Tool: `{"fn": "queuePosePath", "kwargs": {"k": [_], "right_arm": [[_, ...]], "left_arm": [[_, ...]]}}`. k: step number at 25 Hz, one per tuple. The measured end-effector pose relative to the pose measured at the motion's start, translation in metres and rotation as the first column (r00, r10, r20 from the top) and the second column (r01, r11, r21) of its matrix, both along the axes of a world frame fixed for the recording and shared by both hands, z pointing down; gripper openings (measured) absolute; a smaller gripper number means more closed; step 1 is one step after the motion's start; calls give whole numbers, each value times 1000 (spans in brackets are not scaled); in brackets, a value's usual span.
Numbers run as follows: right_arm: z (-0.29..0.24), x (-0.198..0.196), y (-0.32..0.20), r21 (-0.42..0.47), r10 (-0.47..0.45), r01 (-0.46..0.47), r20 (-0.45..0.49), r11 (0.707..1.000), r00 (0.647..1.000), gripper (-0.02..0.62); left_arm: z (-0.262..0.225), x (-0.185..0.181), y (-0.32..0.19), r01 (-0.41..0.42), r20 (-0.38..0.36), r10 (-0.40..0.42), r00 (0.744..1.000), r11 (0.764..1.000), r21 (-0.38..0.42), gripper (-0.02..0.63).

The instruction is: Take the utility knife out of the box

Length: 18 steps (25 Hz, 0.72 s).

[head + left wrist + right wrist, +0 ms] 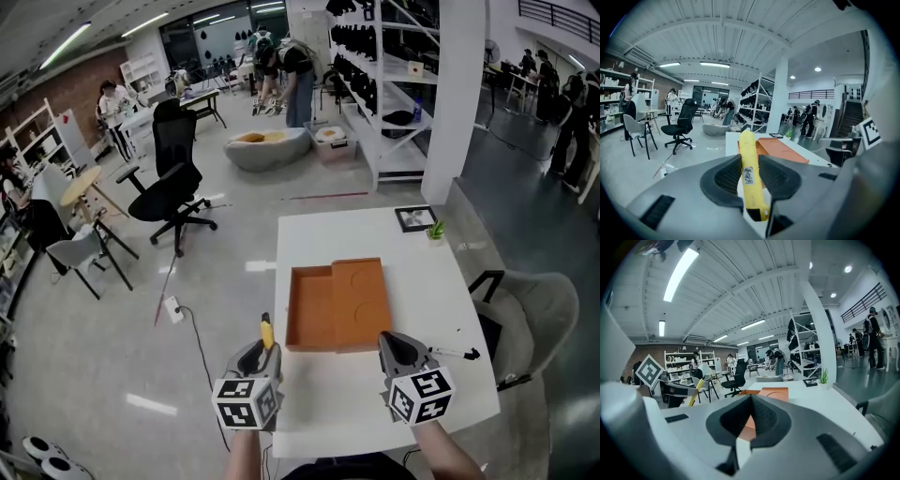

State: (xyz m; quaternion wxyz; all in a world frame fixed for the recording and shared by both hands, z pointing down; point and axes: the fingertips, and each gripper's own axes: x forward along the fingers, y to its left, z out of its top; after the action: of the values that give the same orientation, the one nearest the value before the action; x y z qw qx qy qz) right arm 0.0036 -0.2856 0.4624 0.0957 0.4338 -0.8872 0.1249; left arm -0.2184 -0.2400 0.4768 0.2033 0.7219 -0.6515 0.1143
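The yellow utility knife (266,331) is clamped between the jaws of my left gripper (265,349), its tip pointing away from me. This gripper hangs just off the front left edge of the white table (356,394), left of the box. In the left gripper view the knife (749,168) runs up between the two black pads (729,178), with a small label on its side. The orange box (337,305) lies open and flat on the table. My right gripper (398,345) hovers near the box's front right corner, jaws together with nothing in them. The right gripper view shows the box (771,393) ahead.
A framed picture (414,218) and a small potted plant (436,230) stand at the table's far right corner. A black pen (459,353) lies by my right gripper. A grey armchair (539,309) stands to the right, and a black office chair (173,178) on the floor to the left.
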Motion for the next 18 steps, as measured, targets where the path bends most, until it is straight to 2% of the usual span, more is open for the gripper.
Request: {"fn": "queuePosePath", "kwargs": {"k": [18], "right_arm": [[0,0,-1,4,-11,11,-18,1000,1000,0]], "left_arm": [[-3,4,-3,18,-7,-18,1000,1000,-4,114]]}}
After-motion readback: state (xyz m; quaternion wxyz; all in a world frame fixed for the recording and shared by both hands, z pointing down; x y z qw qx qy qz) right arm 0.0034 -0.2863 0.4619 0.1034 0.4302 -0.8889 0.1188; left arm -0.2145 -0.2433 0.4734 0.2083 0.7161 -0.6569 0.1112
